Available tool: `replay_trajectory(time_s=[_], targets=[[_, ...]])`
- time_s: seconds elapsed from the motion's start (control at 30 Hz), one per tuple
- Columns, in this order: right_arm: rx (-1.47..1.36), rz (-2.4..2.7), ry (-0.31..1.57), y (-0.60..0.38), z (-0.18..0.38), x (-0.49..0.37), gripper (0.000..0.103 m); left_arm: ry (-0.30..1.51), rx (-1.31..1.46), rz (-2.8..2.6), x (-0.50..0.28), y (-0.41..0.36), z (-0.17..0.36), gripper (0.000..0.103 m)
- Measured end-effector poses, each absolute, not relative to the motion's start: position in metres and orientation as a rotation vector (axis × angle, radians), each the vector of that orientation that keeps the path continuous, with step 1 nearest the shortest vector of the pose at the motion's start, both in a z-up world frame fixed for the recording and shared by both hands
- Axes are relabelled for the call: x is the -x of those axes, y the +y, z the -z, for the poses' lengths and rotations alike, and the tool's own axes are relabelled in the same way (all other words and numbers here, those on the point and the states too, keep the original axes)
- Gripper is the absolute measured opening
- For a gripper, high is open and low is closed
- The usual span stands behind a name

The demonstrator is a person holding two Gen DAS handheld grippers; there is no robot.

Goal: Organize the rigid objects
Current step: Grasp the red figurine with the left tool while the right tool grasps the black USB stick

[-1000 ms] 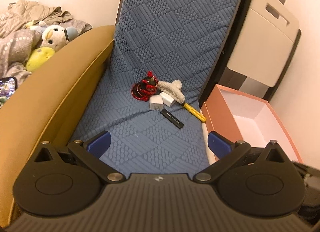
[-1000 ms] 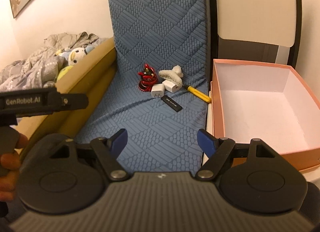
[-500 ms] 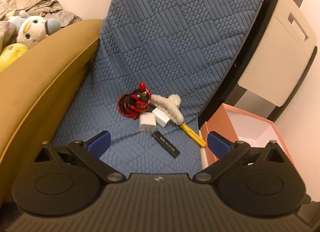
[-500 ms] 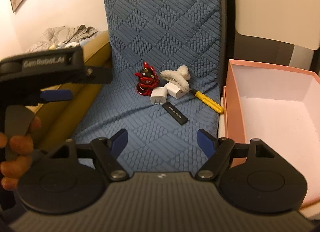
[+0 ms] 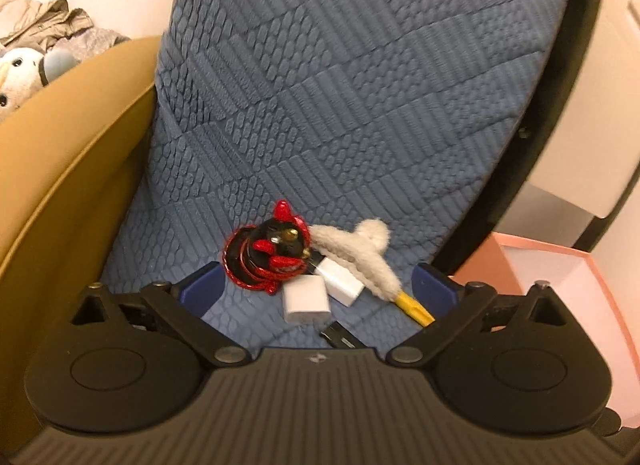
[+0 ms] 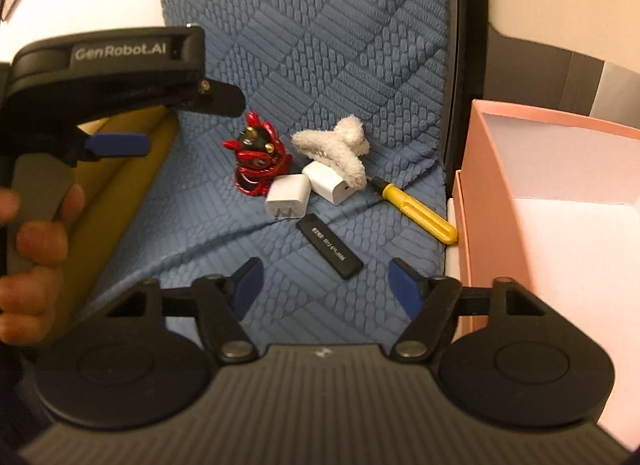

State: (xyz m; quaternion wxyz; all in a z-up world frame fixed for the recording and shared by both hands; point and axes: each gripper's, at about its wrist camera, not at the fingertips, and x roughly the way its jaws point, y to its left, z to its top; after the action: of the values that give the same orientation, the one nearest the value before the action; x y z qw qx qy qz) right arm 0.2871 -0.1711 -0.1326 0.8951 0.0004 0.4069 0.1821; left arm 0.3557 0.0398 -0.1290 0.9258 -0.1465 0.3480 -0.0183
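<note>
Chargers, two white ones (image 6: 286,197) (image 6: 330,181), lie touching at the middle of our little heap on the blue mat (image 6: 320,45), near its right edge. Red and black figurine (image 6: 256,157) just left of them; fluffy white hair clip (image 6: 336,149) rests partly on the farther charger. Black stick (image 6: 330,247) lies nearer us, yellow screwdriver (image 6: 414,207) angles toward the pink box (image 6: 492,201), its handle end almost at the box wall.

Our judgement: the pieces are bunched close to the mat's right edge so each is a short carry into the open box standing just beside the mat. Nothing shows inside the box where we can see it; sorting looks not yet begun.

Left tool (image 5: 316,289): fingers spread wide, nothing between them, touching nothing. In its own view the figurine and nearer charger sit in the gap between the blue pads (image 5: 200,289), beyond the tips. We hold it low over the mat, seemingly lined up on that heap.

Right tool (image 6: 322,281): also wide open and empty, hovering over the mat with the black stick just ahead of it. We cannot tell which piece it is meant for.
</note>
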Motion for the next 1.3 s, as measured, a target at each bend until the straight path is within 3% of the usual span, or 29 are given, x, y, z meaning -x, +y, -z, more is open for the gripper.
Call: replay_trajectory(time_s=[0.17,0.37,0.67,0.77,0.93,1.3], targets=[[0.049,-0.369,0.834,-0.158,0.156,-0.312,0.053,0.759,0.357,-0.017,-0.385,0.06,0.158,0.099],[0.111,-0.375,0.864,-0.146,0.185,-0.34,0.043,0.815,0.427,-0.034,-0.418,0.076,0.181,0.095],[0.183,-0.421,0.868,-0.126,0.205,-0.356,0.039,0.834,0.268,-0.012,-0.444,0.059,0.195,0.091],[0.229,-0.429,0.853,-0.121,0.205,-0.355,0.038,0.838,0.23,-0.006,-0.449,0.055,0.203,0.085],[0.264,-0.448,0.888,-0.115,0.2,-0.355,0.032,0.83,0.28,0.031,-0.455,0.057,0.208,0.064],[0.315,-0.43,0.937,-0.114,0.184,-0.334,0.027,0.857,0.317,0.046,-0.426,0.063,0.181,0.064]])
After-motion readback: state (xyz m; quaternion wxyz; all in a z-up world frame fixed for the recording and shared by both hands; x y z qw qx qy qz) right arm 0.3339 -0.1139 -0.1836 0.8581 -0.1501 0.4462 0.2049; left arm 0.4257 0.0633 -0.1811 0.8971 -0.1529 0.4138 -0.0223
